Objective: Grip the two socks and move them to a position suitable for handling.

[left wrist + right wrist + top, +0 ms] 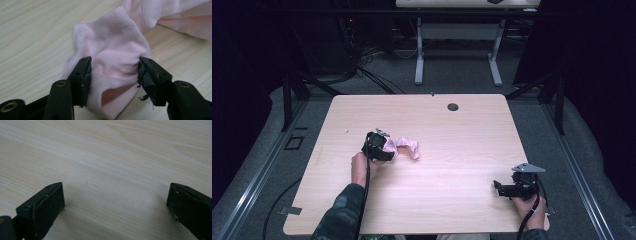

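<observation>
My left gripper [113, 72] straddles the crumpled pink knit sock [112, 47], jaws apart, so I should centre then squeeze; my right gripper [112, 202] rests wide apart.

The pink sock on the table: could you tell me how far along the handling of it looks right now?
Early. Done: the left gripper has reached the pink sock, its jaws straddling the open end. In hand: the jaws look partly closed against the fabric, but the sock lies crumpled on the table, not lifted. Left: securing the grip and everything after. The right gripper is open over bare wood, well apart from the sock.
</observation>
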Tool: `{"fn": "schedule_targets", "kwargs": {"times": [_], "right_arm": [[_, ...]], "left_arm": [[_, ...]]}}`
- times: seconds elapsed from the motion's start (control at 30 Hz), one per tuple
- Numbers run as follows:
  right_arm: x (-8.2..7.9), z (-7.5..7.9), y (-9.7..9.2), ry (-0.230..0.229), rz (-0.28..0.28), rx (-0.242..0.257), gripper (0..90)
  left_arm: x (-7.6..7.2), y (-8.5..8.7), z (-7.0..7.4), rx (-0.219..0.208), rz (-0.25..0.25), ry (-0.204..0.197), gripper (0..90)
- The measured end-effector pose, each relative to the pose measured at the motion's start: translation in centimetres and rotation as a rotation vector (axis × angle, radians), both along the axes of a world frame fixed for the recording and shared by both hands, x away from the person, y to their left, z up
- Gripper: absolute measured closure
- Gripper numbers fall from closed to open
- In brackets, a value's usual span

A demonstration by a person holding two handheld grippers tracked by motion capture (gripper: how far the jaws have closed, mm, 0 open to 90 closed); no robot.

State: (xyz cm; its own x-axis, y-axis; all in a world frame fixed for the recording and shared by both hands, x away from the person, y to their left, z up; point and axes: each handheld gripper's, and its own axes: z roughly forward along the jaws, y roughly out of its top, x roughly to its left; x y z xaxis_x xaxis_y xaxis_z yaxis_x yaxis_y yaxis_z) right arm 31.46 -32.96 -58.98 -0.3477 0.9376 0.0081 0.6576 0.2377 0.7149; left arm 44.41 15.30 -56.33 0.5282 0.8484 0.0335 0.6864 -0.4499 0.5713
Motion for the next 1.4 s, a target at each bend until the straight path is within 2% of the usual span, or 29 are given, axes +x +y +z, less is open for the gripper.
{"fn": "schedule_targets", "kwargs": {"times": [0.17,0.4,0.47,0.57,0.7,0.9,1.0,1.07,1.2,1.3,1.4], "right_arm": [[0.0,0.0,0.0,0.001,0.001,0.000,1.0],[0.0,0.0,0.0,-0.001,-0.001,0.001,1.2],[0.0,0.0,0.0,-0.001,-0.002,0.000,1.3],[0.0,0.0,0.0,-0.001,-0.001,-0.001,1.4],[0.0,0.0,0.0,-0.001,-0.001,-0.001,1.5],[0.0,0.0,0.0,-0.003,-0.004,-0.001,1.7],[0.0,0.0,0.0,-0.003,-0.005,0.000,1.7],[0.0,0.0,0.0,-0.004,-0.005,-0.001,1.8],[0.0,0.0,-0.1,-0.002,-0.003,-0.001,1.8],[0.0,0.0,-0.1,-0.002,-0.004,-0.001,1.8],[0.0,0.0,-0.1,0.000,-0.006,0.000,1.8]], "left_arm": [[0.0,0.2,-0.1,-0.006,0.011,-0.004,54.4],[0.1,0.9,0.0,-0.003,0.026,-0.016,73.8],[0.1,1.2,-0.1,-0.015,0.034,-0.015,76.5],[0.0,1.6,0.0,-0.016,0.049,-0.030,77.7],[-0.2,2.5,0.6,-0.048,0.071,-0.047,77.8],[-0.8,3.4,1.5,-0.045,0.082,-0.074,77.8],[-1.0,3.7,1.8,-0.055,0.080,-0.069,77.8],[-1.3,3.8,2.2,-0.053,0.082,-0.081,77.8],[-2.5,4.1,3.7,-0.054,0.057,-0.107,77.8],[-3.0,4.1,4.3,-0.053,0.044,-0.116,77.8],[-4.3,3.9,5.4,-0.058,0.014,-0.129,77.8]]}}
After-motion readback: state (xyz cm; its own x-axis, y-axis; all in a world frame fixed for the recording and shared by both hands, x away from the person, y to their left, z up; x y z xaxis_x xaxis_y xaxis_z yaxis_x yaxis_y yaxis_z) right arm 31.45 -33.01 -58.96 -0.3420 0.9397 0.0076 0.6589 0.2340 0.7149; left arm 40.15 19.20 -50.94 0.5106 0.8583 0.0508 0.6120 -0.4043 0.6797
